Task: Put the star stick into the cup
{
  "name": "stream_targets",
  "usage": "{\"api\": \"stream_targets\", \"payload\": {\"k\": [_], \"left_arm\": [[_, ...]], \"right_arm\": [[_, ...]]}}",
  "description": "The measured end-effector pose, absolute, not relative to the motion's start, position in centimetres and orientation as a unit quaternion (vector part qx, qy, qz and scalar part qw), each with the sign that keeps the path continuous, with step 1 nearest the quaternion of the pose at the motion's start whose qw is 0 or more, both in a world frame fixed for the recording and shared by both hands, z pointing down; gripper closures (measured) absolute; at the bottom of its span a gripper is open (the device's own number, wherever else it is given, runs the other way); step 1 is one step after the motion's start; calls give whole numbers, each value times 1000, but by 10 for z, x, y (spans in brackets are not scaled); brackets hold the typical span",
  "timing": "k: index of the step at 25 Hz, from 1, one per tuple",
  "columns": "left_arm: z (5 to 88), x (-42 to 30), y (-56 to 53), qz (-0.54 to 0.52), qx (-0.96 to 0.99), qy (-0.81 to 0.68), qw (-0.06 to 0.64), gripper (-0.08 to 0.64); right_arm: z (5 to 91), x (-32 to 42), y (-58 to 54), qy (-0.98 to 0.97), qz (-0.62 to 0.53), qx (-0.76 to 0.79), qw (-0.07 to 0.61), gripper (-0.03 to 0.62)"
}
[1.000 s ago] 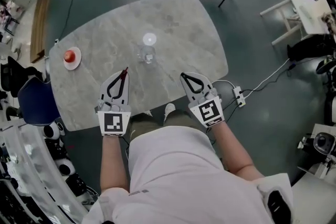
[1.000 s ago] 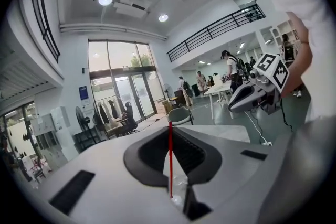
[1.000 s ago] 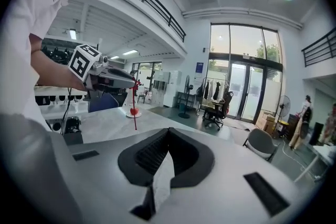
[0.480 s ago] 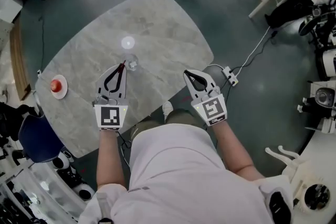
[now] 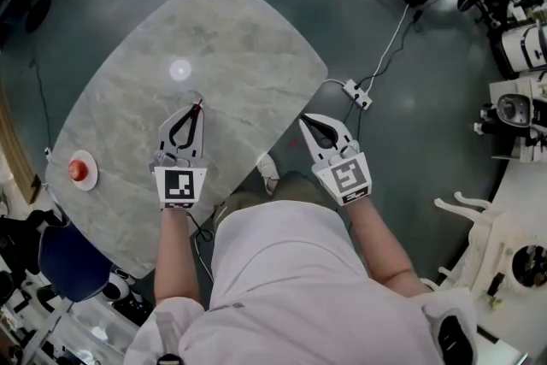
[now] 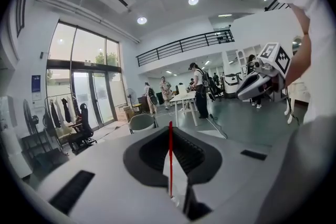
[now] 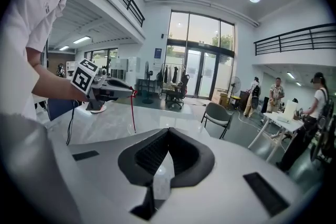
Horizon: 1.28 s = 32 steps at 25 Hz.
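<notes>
Head view has the grey marbled rounded counter filling the middle, and the trouble from here would start with how little of it the clear glass cup takes up; the cup is faint against the stone, just past the tip of the left gripper, and I judge it easy to misplace by eye. That gripper is pinched on the top end of the thin red star stick, which hangs straight down from its tips; the lower end is near the cup, though whether above it or beside it I cannot tell, and the star itself I cannot make out. If the stick comes down off-centre it could strike the rim and tip or skate the light cup; pinched at one end only, it could also swing or slip in the grip. The right gripper is closed on nothing and sits off the counter's near edge, above the floor, well apart from the cup; so nothing steadies the glass.

Counted: one counter; one grey chair beyond its far end; two grippers; one small white plate carrying one red thing near the counter's left edge; one cup; one stick.
</notes>
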<state>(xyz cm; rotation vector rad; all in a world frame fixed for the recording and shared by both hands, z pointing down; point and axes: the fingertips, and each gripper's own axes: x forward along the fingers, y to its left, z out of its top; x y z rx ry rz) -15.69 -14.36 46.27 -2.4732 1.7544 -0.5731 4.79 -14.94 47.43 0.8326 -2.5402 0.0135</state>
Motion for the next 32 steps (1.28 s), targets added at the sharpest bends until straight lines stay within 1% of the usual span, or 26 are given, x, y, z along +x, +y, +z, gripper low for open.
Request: {"api": "stream_targets", "payload": {"k": [8,21,32], "left_arm": [[497,-148,-146,-189,-822,537,-2,543],[535,-134,-149,-217,-837,501,-16,541],[551,-118,-151,-248,-840,482,9,534]], "right_arm": [[485,61,-139,-908,17,338,247,581],[491,73,-129,-892,33,371,256,581],[492,81,-126,-886,39,383,259,581]]}}
